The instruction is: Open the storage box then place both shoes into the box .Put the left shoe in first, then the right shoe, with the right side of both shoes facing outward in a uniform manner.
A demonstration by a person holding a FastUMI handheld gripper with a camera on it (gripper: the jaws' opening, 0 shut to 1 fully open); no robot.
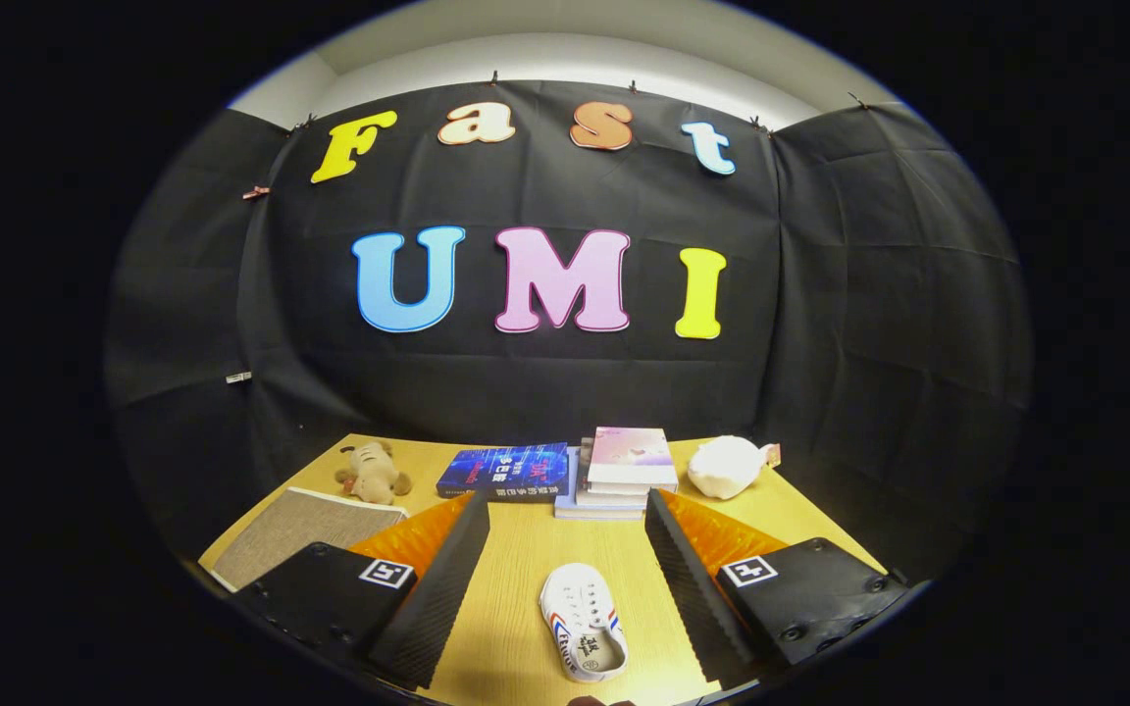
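A small white shoe [582, 621] with red and blue side stripes lies sole-down on the wooden table [526, 549], its toe pointing away from me. It rests between my two fingers, nearer their base than their tips, and neither finger touches it. My gripper [565, 500] is open wide and hangs above the table.
Beyond the fingertips lie a blue book [506, 471] and a stack of books [624, 471]. A brown plush toy [373, 473] sits at the far left, a white plush toy [727, 465] at the far right. A flat beige woven mat [300, 529] lies left of the left finger.
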